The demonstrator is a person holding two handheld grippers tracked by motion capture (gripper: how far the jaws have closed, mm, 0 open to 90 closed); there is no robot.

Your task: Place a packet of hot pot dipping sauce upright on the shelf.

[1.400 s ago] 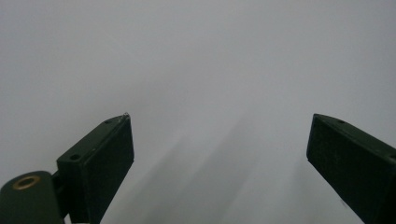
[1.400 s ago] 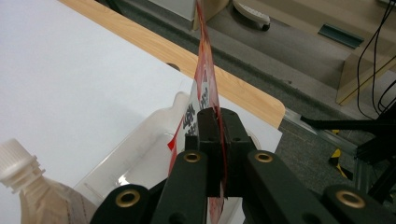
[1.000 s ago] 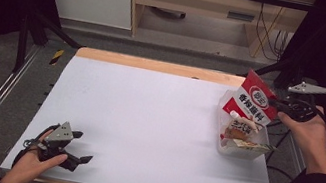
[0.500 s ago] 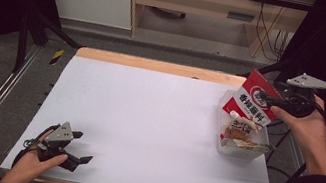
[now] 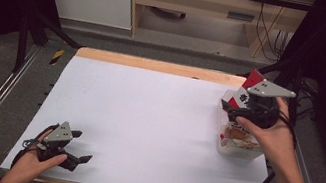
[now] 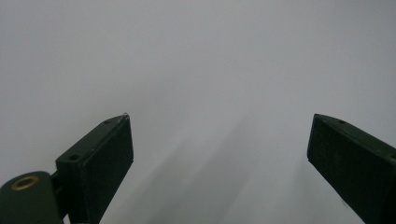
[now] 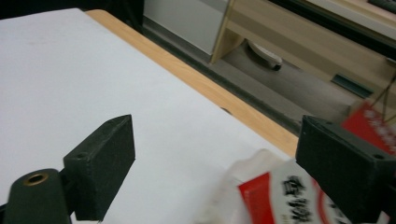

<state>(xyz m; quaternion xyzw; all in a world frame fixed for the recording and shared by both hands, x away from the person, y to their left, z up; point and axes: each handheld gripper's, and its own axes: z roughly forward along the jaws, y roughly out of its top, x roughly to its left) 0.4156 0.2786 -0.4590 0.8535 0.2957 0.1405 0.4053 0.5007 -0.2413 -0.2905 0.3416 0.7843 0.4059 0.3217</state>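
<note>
Over a white-covered table (image 5: 156, 120) with a wooden far edge, both claws gaped empty: the left gripper (image 5: 80, 160) low near the front, the right gripper (image 5: 231, 111) beside the red-and-white snack bag (image 5: 240, 96) above a clear tub (image 5: 237, 150).

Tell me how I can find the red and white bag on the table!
Look at the white table and go to its far right side, where the right gripper hovers. Under the hand sits a clear plastic tub of snacks. The bag stands just behind that tub, and it is the only bright red and white thing there, with dark printed characters on its front.
</note>
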